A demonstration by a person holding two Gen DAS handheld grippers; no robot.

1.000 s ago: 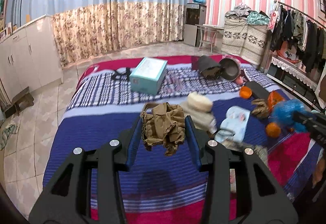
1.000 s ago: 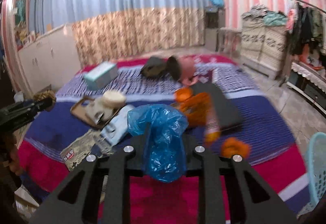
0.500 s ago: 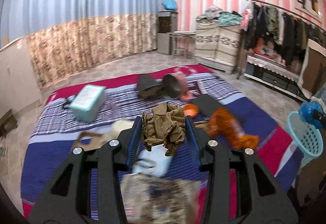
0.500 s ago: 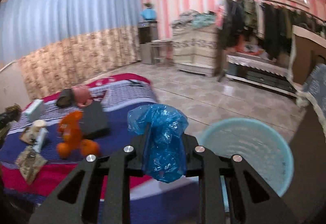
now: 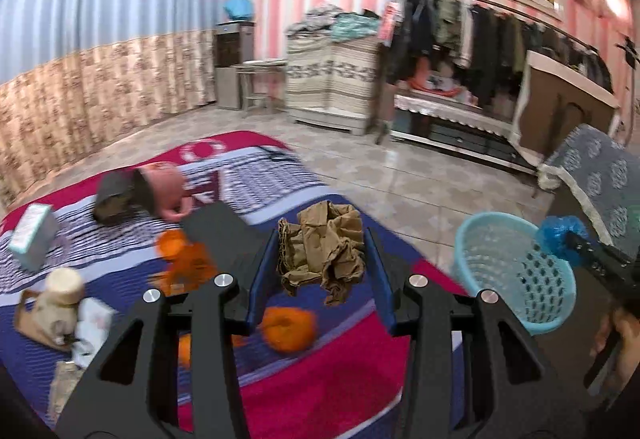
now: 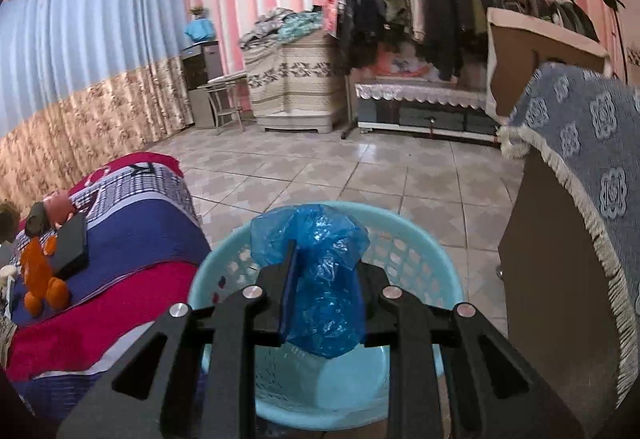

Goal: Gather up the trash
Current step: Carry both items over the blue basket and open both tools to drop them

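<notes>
1. Your right gripper (image 6: 326, 279) pinches the crumpled blue plastic bag (image 6: 320, 279) right above the light-blue basket (image 6: 420, 239) on the floor beside the bed (image 6: 120, 239).
2. Your left gripper (image 5: 322, 259) clamps a wad of brown paper (image 5: 324, 251), hanging over the bed's edge, apart from the basket.
3. You're at the drop-off step: spread the right jaws first, then bring the left over the rim.

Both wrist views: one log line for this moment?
left tool: shut on brown paper | right tool: shut on blue bag, over basket | nothing dropped yet
</notes>
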